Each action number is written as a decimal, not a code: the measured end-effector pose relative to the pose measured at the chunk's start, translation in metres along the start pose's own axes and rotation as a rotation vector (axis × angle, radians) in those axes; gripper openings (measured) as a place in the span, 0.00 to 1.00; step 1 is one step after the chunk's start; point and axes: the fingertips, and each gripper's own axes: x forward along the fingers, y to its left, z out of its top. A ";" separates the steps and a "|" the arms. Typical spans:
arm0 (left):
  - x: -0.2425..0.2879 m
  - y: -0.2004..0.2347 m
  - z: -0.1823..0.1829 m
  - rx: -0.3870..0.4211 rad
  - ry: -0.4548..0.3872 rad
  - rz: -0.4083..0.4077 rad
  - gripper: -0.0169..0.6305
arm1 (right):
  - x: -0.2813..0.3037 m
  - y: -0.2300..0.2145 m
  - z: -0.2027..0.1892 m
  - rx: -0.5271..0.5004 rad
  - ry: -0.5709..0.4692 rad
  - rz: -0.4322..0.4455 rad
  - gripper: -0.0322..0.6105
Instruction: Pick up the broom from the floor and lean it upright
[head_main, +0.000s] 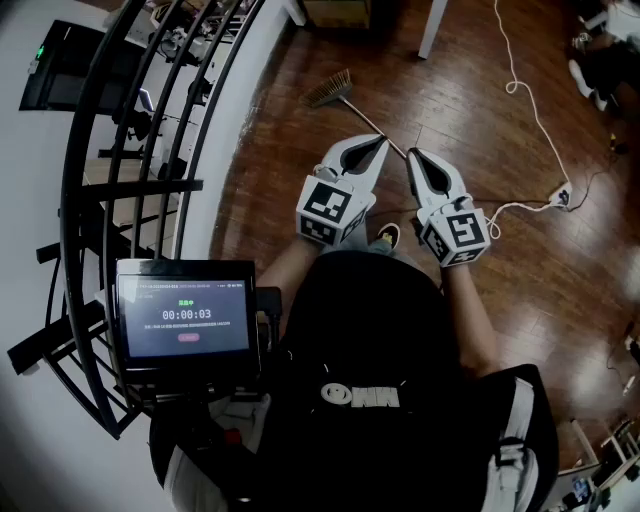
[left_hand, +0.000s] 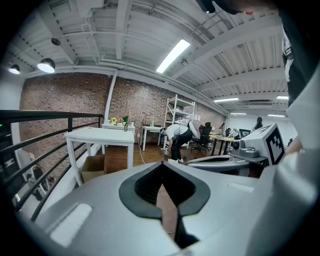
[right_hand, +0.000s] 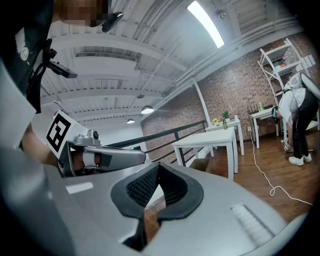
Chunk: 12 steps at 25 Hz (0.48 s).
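On the wood floor (head_main: 500, 130) at about 12 o'clock from the person, the broom (head_main: 332, 90) lies flat, bristles far out, handle running back between both grippers. Left gripper (head_main: 374, 147) and right gripper (head_main: 416, 158) hang above it, jaws closed together, nothing in them.

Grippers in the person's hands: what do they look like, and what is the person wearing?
The left gripper and right gripper are pale grey, smooth shells tapering to pointed tips, each lined with black ridged pads. Each carries a white cube printed with black square markers. The person wears a black top with a white logo.
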 end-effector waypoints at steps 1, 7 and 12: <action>-0.002 0.002 -0.004 -0.002 0.012 0.009 0.05 | -0.003 -0.001 -0.004 0.011 0.007 -0.008 0.06; 0.054 0.089 -0.017 -0.029 0.102 0.002 0.05 | 0.065 -0.049 -0.012 0.054 0.072 -0.063 0.06; 0.091 0.135 -0.017 -0.059 0.151 -0.063 0.05 | 0.109 -0.079 -0.006 0.064 0.109 -0.122 0.06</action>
